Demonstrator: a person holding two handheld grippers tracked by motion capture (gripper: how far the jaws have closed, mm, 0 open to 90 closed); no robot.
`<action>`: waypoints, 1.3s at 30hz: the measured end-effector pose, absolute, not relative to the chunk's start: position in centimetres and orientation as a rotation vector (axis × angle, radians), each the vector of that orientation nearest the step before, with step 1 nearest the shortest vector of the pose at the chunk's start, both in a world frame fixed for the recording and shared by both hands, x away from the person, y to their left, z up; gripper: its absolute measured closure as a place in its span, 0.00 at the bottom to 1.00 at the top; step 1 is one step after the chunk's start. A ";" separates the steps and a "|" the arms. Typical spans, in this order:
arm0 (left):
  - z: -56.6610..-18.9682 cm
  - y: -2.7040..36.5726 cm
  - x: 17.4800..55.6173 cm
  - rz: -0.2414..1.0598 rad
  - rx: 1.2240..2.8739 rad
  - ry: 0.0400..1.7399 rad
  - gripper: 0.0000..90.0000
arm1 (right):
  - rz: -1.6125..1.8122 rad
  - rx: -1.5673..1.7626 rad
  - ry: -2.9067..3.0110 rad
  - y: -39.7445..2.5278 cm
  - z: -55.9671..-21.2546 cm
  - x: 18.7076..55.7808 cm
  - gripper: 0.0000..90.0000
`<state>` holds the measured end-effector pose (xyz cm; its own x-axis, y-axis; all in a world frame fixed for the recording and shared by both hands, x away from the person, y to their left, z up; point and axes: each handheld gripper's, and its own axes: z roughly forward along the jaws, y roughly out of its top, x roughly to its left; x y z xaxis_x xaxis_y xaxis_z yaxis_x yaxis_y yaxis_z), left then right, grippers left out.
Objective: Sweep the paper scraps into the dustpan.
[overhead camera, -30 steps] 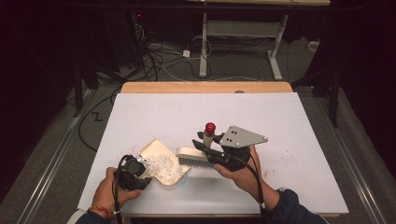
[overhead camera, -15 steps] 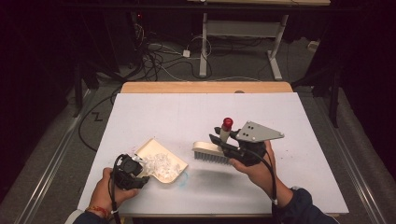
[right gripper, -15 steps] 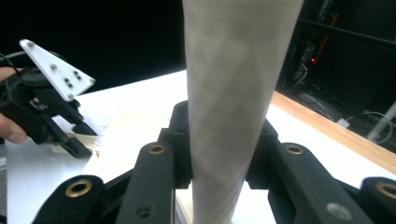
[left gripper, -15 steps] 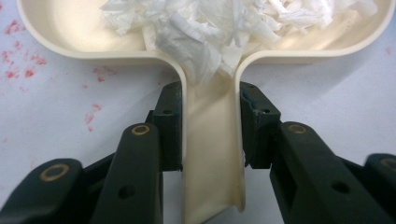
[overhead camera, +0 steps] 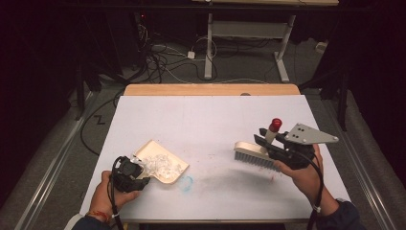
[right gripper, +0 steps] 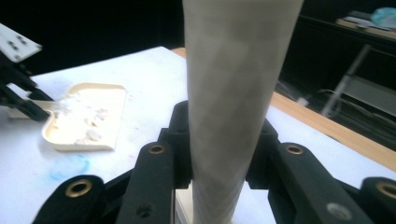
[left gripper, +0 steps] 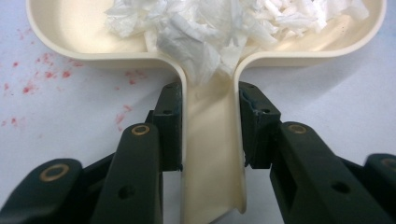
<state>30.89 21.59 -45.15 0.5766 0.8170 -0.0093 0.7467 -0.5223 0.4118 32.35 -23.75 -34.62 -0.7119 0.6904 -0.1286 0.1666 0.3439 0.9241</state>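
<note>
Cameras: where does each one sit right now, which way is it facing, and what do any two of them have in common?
High view: fixed above the person's side, looking forward and down on the white table; both forearms enter from the bottom, left gripper and right gripper.
Left gripper view: rides the left gripper, looking along its jaws, which are clamped on the dustpan handle.
Right gripper view: rides the right gripper, looking along its jaws, which are clamped on the brush handle.
Shared: high view and right gripper view both show the dustpan with white paper scraps.
</note>
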 end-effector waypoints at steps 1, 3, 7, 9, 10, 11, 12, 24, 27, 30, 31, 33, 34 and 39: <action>-45.1 21.7 31.0 0.271 2.430 1.274 0.70 | 1.352 0.758 2.108 -24.3 -34.6 32.3 0.78; -45.1 21.8 31.1 0.269 2.425 1.284 0.70 | 1.342 0.769 2.103 -25.3 -34.7 32.2 0.78; -45.2 22.1 31.2 0.273 2.405 1.307 0.70 | 1.325 0.778 2.104 -27.0 -34.3 31.8 0.78; -45.2 22.3 31.2 0.279 2.394 1.314 0.70 | 1.324 0.783 2.112 -27.7 -34.1 31.5 0.78; -45.2 22.4 31.2 0.276 2.390 1.319 0.70 | 1.318 0.786 2.113 -28.1 -34.1 31.4 0.78; -45.2 22.5 31.2 0.276 2.375 1.332 0.70 | 1.304 0.791 2.121 -28.3 -34.0 31.3 0.78; -45.2 22.5 31.2 0.276 2.375 1.332 0.70 | 1.292 0.792 2.126 -28.6 -34.0 31.2 0.78; -45.2 23.2 31.4 0.295 2.315 1.410 0.70 | 1.277 0.829 2.249 -31.3 -34.6 31.8 0.78; -45.3 23.6 31.5 0.315 2.277 1.447 0.70 | 1.270 0.827 2.277 -31.1 -35.0 32.2 0.78; -45.3 23.8 31.5 0.324 2.259 1.461 0.70 | 1.248 0.832 2.311 -30.6 -35.7 32.8 0.78; -45.3 23.8 31.5 0.324 2.259 1.461 0.70 | 1.238 0.835 2.319 -30.4 -35.9 33.0 0.78; -45.3 23.8 31.5 0.326 2.250 1.470 0.70 | 1.233 0.823 2.335 -30.0 -36.2 33.3 0.78; -45.3 23.8 31.6 0.329 2.249 1.474 0.70 | 1.229 0.824 2.337 -29.9 -36.3 33.4 0.78; -45.4 23.6 31.8 0.330 2.239 1.487 0.70 | 1.236 0.820 2.349 -29.3 -36.5 34.0 0.78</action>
